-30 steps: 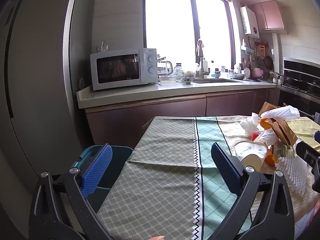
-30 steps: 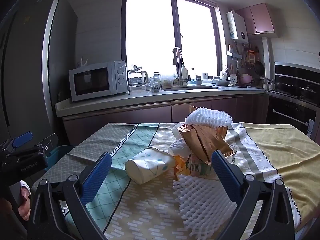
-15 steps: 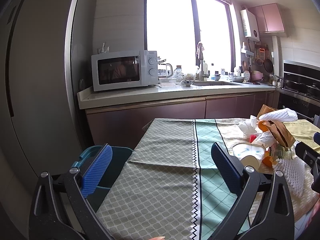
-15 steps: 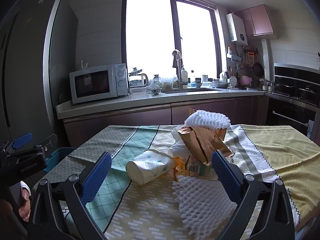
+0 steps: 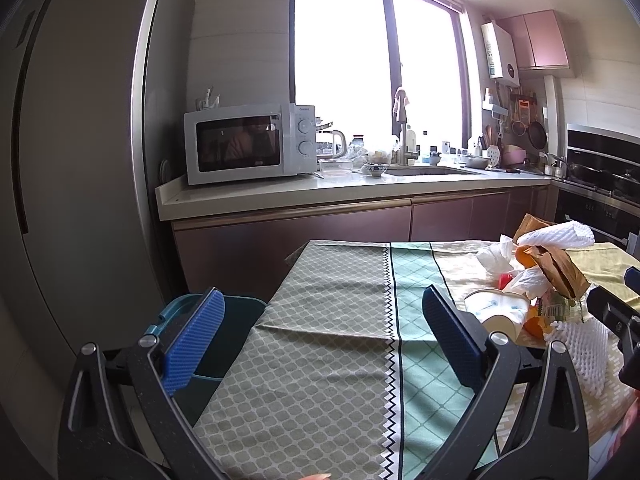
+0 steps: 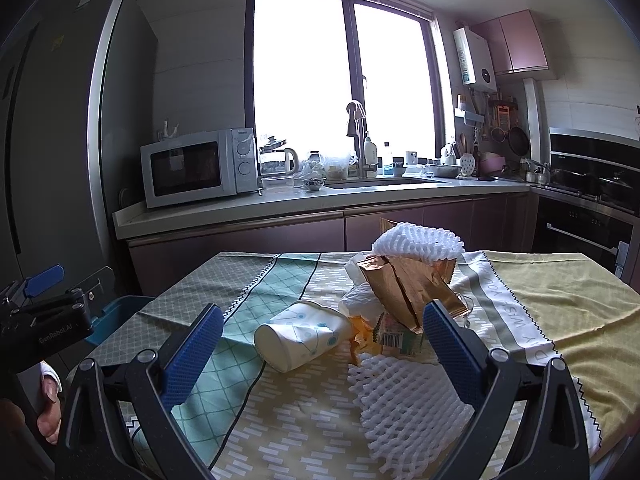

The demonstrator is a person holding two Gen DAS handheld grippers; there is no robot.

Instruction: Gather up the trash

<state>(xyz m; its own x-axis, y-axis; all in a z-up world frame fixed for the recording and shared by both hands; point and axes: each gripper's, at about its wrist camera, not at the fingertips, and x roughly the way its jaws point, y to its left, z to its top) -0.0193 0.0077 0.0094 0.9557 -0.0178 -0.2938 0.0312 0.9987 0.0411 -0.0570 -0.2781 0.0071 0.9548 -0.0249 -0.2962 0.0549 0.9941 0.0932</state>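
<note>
Now, change: barely any; both views hold steady since a second ago.
Left gripper (image 5: 322,334): jaws apart, empty.
Right gripper (image 6: 322,340): jaws apart, empty, facing paper cup (image 6: 302,334).
Meaning: collection not begun.

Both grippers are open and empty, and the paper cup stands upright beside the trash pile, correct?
Not quite. The right wrist view shows the paper cup lying on its side, not upright, beside the trash pile. The left gripper and right gripper are open and empty.

Table (image 6: 560,304) w/ cloth, trash pile (image 6: 400,288)
</note>
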